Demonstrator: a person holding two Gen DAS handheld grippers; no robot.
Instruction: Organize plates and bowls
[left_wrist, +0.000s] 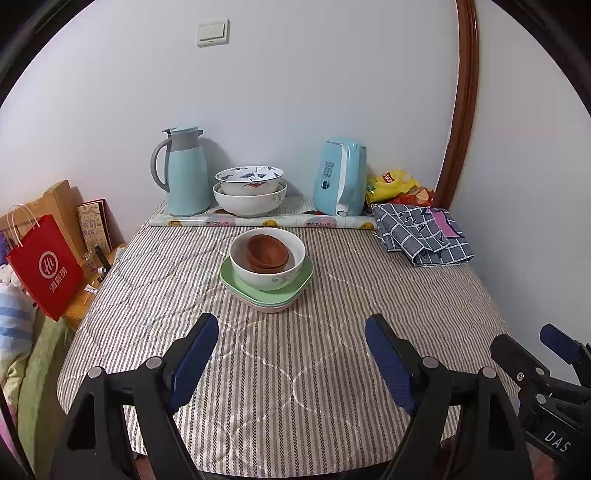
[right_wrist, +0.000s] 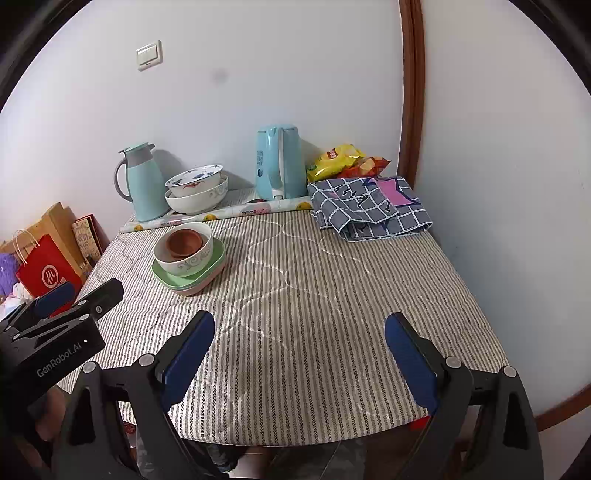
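Note:
Mid-table stands one stack: small brown bowls (left_wrist: 266, 253) nested in a white patterned bowl (left_wrist: 266, 267), on a green plate (left_wrist: 297, 286) over a pink plate (left_wrist: 271, 307). The right wrist view shows that white bowl (right_wrist: 184, 258) further left. Two more bowls sit by the wall: a blue-and-red patterned bowl (left_wrist: 249, 180) inside a larger white bowl (left_wrist: 249, 202). My left gripper (left_wrist: 291, 326) hovers open over the cloth, short of the stack, nothing between its fingers. My right gripper (right_wrist: 300, 325) is open and empty too, to the right of the stack.
A teal thermos jug (left_wrist: 184, 173), a teal kettle (left_wrist: 341, 177), snack bags (left_wrist: 395, 186) and a folded checked cloth (left_wrist: 421, 234) line the back of the striped table (left_wrist: 332, 350). A red paper bag (left_wrist: 46, 266) stands at the left.

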